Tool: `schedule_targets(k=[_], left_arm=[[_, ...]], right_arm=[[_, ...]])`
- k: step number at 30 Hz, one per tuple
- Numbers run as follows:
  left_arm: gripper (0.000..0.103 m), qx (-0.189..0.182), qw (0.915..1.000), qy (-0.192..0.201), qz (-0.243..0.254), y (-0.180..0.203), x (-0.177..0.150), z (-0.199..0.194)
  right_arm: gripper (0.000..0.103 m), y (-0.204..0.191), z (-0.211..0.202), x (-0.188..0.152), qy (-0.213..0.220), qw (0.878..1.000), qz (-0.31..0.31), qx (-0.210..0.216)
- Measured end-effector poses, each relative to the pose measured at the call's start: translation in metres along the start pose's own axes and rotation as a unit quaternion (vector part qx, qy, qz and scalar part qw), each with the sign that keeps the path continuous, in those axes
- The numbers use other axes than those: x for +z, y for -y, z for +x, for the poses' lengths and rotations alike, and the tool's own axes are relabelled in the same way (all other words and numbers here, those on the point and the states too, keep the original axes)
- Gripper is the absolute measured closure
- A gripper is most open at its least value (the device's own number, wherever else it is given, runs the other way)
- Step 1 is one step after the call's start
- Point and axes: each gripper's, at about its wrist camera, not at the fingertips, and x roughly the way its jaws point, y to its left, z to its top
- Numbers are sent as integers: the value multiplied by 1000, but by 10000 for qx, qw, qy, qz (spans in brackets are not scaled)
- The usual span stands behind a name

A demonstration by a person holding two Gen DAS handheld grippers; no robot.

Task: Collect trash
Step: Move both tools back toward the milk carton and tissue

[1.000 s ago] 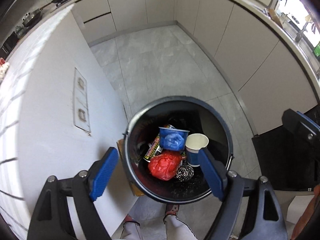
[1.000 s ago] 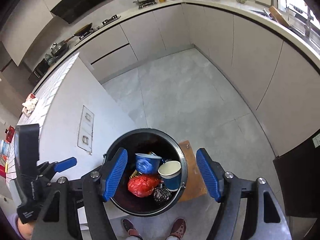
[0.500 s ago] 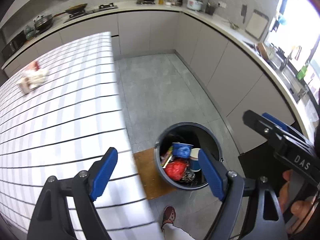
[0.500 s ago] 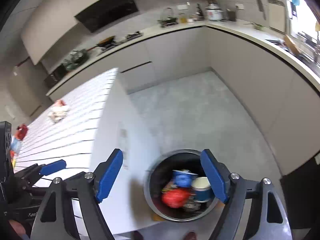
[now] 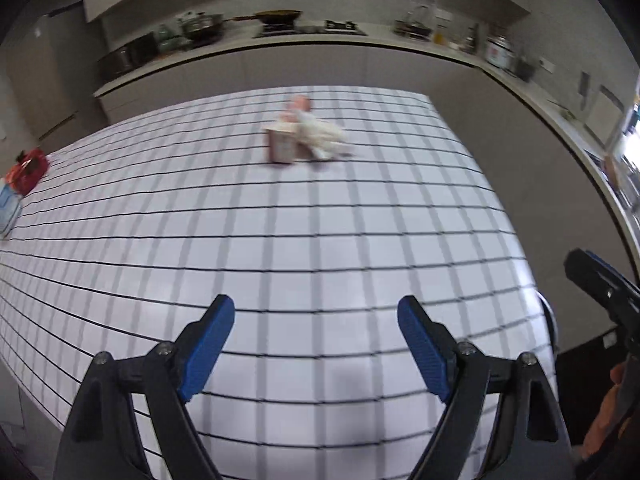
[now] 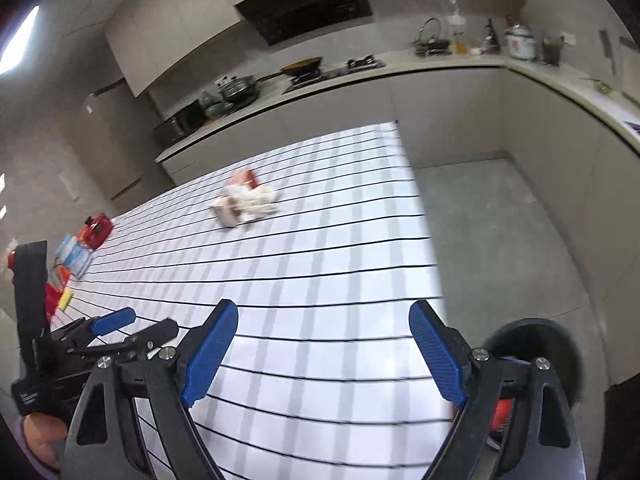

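Note:
Both grippers hang over a table point(image 5: 320, 220) covered in a white cloth with a black grid. A crumpled white tissue lies against a small carton point(image 5: 308, 136) far across it, also blurred in the right wrist view as the carton and tissue point(image 6: 246, 200). My left gripper point(image 5: 316, 312) is open with nothing between its blue pads. My right gripper point(image 6: 324, 312) has its jaws opening, and only the cloth shows between them. The dark round trash bin point(image 6: 560, 344) stands on the floor at the lower right, half hidden behind the right finger.
A red packet point(image 6: 96, 230), a blue-white packet point(image 6: 74, 256) and small red and yellow items point(image 6: 64, 300) lie along the table's left edge. A counter point(image 6: 400, 64) with pans, stove and rice cooker runs along the back. Grey floor point(image 6: 500, 240) lies right of the table.
Both views have swung up and away from the bin, over the table. The bin has left the left wrist view and slid to the right view's corner. The right jaws have widened.

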Motion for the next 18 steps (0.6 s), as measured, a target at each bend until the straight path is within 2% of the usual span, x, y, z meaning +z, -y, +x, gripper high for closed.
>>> schedule_targets(k=[5,10,14,18], left_arm=[[18,144,9997,21,-203,-34,23,24],[18,273,9991,85,-327,-37,52,51],[18,328,9993,112,-148,-33,71,66],[18,218,9996,170,42,-31,85,85]], right_arm=[[14,-34,34,14,-132,9997,-194,85],[14,-41,71,39,-195,9985,-452,227],[14,-37,92,55,-190,9986,-389,318],[14,-33,112,64,-302,9987,-291,289]])
